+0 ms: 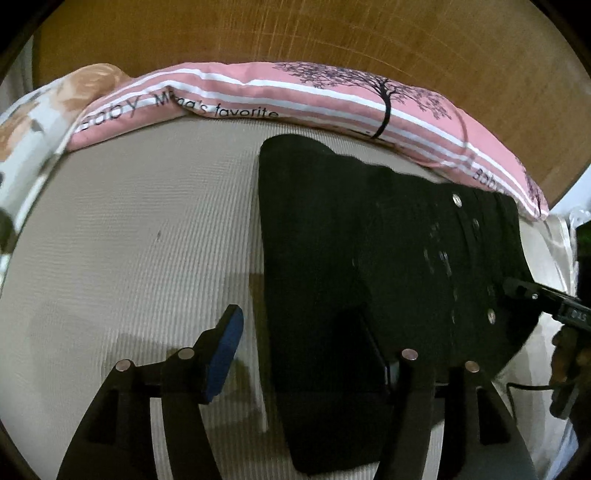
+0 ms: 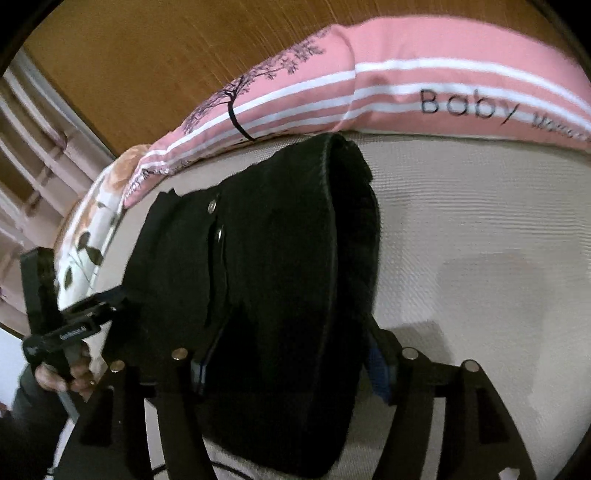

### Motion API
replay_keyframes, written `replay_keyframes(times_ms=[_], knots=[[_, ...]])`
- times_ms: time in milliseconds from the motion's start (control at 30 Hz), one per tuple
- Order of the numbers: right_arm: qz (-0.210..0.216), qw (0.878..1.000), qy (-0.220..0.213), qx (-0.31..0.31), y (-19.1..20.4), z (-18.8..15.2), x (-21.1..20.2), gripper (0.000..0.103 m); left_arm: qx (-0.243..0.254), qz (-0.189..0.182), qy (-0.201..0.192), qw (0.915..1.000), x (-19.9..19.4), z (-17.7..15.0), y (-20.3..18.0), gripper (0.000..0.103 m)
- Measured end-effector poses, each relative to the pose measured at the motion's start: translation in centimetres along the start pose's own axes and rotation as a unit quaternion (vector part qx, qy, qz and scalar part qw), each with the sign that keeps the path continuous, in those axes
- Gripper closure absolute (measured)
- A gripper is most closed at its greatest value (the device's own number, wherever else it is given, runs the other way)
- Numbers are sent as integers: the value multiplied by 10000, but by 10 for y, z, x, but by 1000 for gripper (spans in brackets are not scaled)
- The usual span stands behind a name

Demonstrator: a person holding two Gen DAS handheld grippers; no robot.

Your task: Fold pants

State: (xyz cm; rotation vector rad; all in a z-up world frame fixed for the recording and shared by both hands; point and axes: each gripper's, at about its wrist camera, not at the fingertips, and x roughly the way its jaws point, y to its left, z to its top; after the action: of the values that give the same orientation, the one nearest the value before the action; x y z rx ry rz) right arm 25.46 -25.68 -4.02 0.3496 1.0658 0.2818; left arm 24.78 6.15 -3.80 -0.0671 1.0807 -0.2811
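Black pants (image 1: 351, 221) with metal rivets lie folded on the beige bed sheet (image 1: 147, 240). My left gripper (image 1: 299, 321) stands open over their left edge: the blue-padded finger (image 1: 225, 354) is above the sheet and the other finger above the cloth. In the right wrist view the pants (image 2: 277, 240) bulge up in a thick fold between the fingers of my right gripper (image 2: 290, 354), which is open, its blue pads (image 2: 378, 373) beside the cloth. Each view shows the other gripper at the waistband end, the right gripper (image 1: 535, 299) and the left gripper (image 2: 74, 314), hand-held.
A pink striped pillow (image 1: 295, 96) with a tree print lies along the far side of the bed, against a wooden headboard (image 1: 332, 33). A floral pillow (image 1: 33, 122) sits at one end. A person's hand (image 2: 62, 376) holds the left gripper's handle.
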Motion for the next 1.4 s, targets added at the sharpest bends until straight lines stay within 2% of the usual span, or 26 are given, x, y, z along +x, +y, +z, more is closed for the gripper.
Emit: replay_keyframes(times_ms=[233, 333, 433, 533, 600, 667, 800, 933, 1133, 1333, 1400], knots=[[-600, 9974, -318, -251, -5, -47, -39, 37, 72, 513, -144, 9986, -27, -20, -18, 39], [-884, 9947, -330, -396, 1, -44, -38, 37, -25, 694, -132, 9975, -41, -24, -27, 38], [-1384, 9864, -372, -807, 21, -41, -35, 36, 55, 1103, -235, 9936, -59, -32, -39, 32], [-1665, 9812, -459, -862, 33, -43, -44, 35, 152, 1420, -378, 9890, -80, -44, -50, 29], [-1714, 9798, -561, -861, 41, -46, -54, 34, 147, 1487, -422, 9879, -89, -52, -54, 27], [-1744, 9786, -645, -885, 52, -53, -66, 25, 83, 1502, -454, 9876, -99, -62, -57, 25], [-1782, 9743, -885, -1056, 80, -72, -88, 17, 13, 1501, -537, 9872, -115, -78, -64, 20], [-1619, 9758, -1116, -955, 104, -94, -112, 5, -90, 1569, -651, 9854, -126, -95, -67, 16], [-1550, 9742, -1318, -973, 135, -119, -133, 1, -168, 1591, -670, 9848, -140, -117, -73, 16], [-1499, 9762, -1436, -623, 147, -137, -143, 1, -259, 1635, -763, 9833, -160, -130, -75, 16], [-1601, 9751, -1400, -631, 151, -142, -143, 1, -265, 1661, -793, 9826, -164, -133, -76, 16]])
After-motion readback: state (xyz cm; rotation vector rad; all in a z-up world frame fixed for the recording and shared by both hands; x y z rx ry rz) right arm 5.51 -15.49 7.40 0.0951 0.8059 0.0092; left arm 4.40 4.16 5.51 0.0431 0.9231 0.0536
